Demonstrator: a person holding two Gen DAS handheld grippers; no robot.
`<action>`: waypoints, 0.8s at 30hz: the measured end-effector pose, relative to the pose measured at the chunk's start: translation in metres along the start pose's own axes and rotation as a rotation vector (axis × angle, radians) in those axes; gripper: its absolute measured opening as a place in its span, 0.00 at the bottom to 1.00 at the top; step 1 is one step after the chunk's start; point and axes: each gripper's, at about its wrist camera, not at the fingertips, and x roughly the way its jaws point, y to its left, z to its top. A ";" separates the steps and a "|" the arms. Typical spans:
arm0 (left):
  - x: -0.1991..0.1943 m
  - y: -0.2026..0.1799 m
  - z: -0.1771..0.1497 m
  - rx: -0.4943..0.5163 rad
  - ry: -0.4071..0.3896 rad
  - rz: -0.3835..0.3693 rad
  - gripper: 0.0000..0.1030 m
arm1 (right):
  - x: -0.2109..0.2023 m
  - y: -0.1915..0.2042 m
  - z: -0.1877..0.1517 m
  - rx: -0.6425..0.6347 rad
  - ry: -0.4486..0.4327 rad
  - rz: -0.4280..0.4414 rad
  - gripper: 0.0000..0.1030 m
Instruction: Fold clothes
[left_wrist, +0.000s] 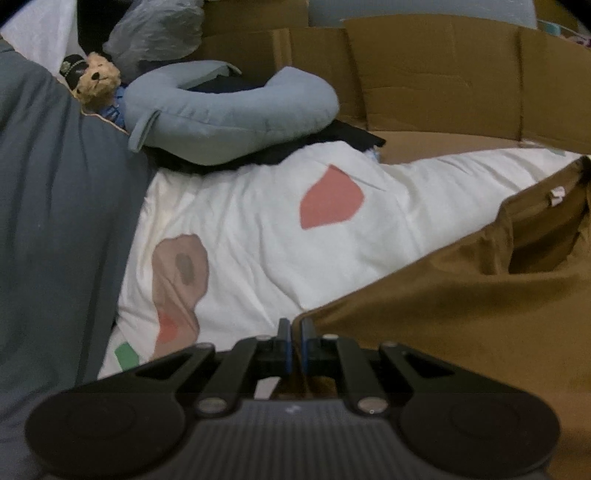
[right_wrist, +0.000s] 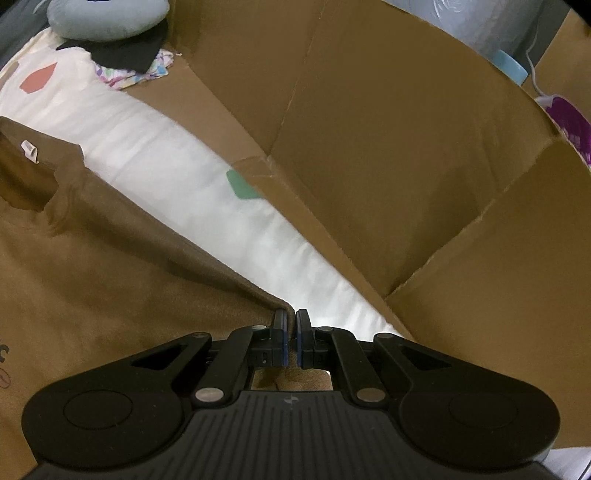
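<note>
Shirt (left_wrist: 461, 332): brown, wrinkled, neck label showing.
Axis: collar far, hem near.
Left gripper (left_wrist: 294, 328): pinching shirt corner.
Right gripper (right_wrist: 291, 319): pinching shirt corner.

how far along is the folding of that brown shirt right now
Early stage. Done: the brown shirt lies spread on the white quilt, neck label visible. In hand: the left gripper and right gripper are each closed on a corner of the shirt's edge. Left: no fold shows yet, so every fold remains, starting with carrying these pinched corners across the shirt.
</note>
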 end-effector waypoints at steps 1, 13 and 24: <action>0.004 0.001 0.003 -0.002 0.002 0.005 0.05 | 0.002 0.000 0.003 0.004 0.000 -0.005 0.02; 0.043 0.014 0.035 0.014 0.026 0.059 0.05 | 0.027 0.002 0.034 0.073 0.031 -0.006 0.02; 0.069 0.008 0.056 -0.008 0.026 0.032 0.05 | 0.056 -0.007 0.044 0.104 0.090 -0.050 0.02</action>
